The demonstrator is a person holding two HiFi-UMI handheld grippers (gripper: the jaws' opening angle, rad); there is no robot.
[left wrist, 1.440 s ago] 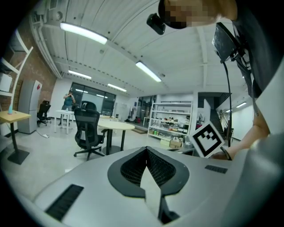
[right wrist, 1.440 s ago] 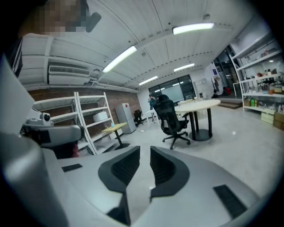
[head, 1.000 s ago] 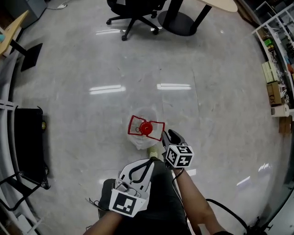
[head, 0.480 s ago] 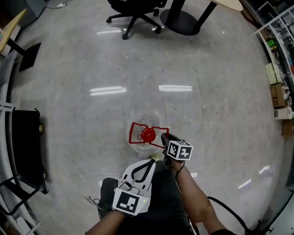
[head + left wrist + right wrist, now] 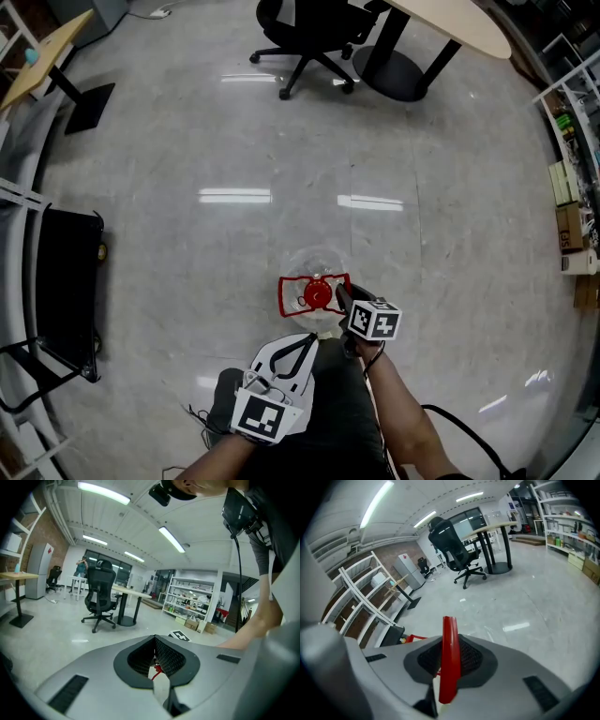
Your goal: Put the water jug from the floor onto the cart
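The clear water jug point(image 5: 319, 265) stands on the grey floor, with a red cap point(image 5: 316, 295) and a red wire-like handle point(image 5: 289, 296). My right gripper point(image 5: 342, 298) reaches down onto the handle's right side. In the right gripper view the red handle bar point(image 5: 450, 653) runs upright between the jaws, which have just been closing and now pinch it. My left gripper point(image 5: 308, 336) hangs just below the jug, near my legs, its jaws together with nothing in them. A black-decked cart point(image 5: 64, 281) stands at the far left.
An office chair point(image 5: 314, 33) and a round-based table point(image 5: 441, 23) stand at the back. Shelves with boxes point(image 5: 572, 216) line the right edge. White rack rails point(image 5: 361, 597) rise beside the cart. A cable trails by my right arm.
My right gripper has dropped and moved left onto the jug's red handle, and its jaws have closed on it. The left gripper has barely shifted.
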